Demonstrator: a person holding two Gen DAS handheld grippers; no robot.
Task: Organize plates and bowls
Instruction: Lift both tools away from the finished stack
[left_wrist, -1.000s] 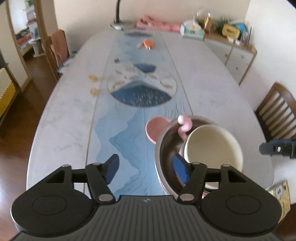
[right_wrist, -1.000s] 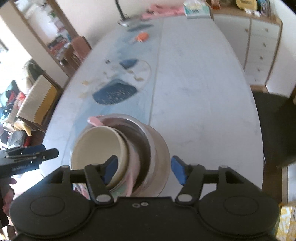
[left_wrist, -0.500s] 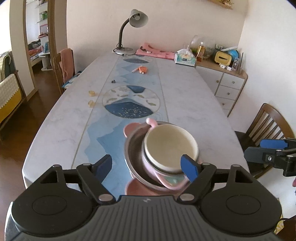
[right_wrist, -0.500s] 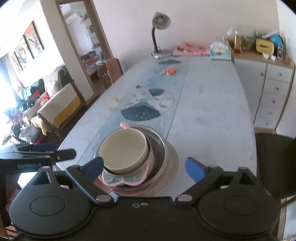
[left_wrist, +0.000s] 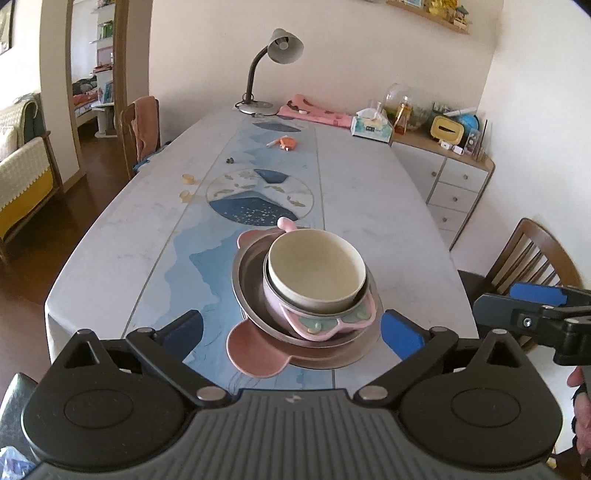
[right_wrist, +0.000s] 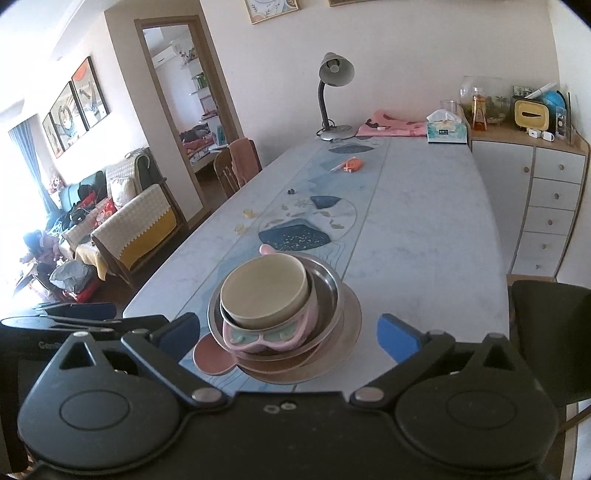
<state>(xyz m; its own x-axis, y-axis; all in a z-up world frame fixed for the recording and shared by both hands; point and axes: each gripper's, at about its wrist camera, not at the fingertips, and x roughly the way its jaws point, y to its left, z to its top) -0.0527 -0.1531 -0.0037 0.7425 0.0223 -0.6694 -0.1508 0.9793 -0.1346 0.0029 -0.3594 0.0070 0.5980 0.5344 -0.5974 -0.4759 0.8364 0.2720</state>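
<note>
A stack of dishes stands near the table's front edge. A cream bowl (left_wrist: 317, 266) sits in a pink bowl with scalloped handle (left_wrist: 320, 322), inside a steel bowl (left_wrist: 248, 280), on a pink eared plate (left_wrist: 255, 350). The same stack shows in the right wrist view: cream bowl (right_wrist: 264, 291), pink bowl (right_wrist: 266, 338), steel bowl (right_wrist: 327, 295), pink plate (right_wrist: 210, 356). My left gripper (left_wrist: 291, 332) is open and empty, just short of the stack. My right gripper (right_wrist: 288, 330) is open and empty, also pulled back from it. The right gripper also shows at the left wrist view's right edge (left_wrist: 532, 314).
The long marble table (left_wrist: 369, 206) carries a desk lamp (left_wrist: 273, 74), a pink cloth (left_wrist: 314, 112), a tissue box (left_wrist: 371, 127) and small bits (left_wrist: 284, 142) far off. Wooden chairs (left_wrist: 532, 254) stand at both sides. A white drawer cabinet (right_wrist: 546, 206) is at the right.
Both grippers have drawn back and up from the stack and opened wider. The stack stays on the table, now seen whole and farther away.
</note>
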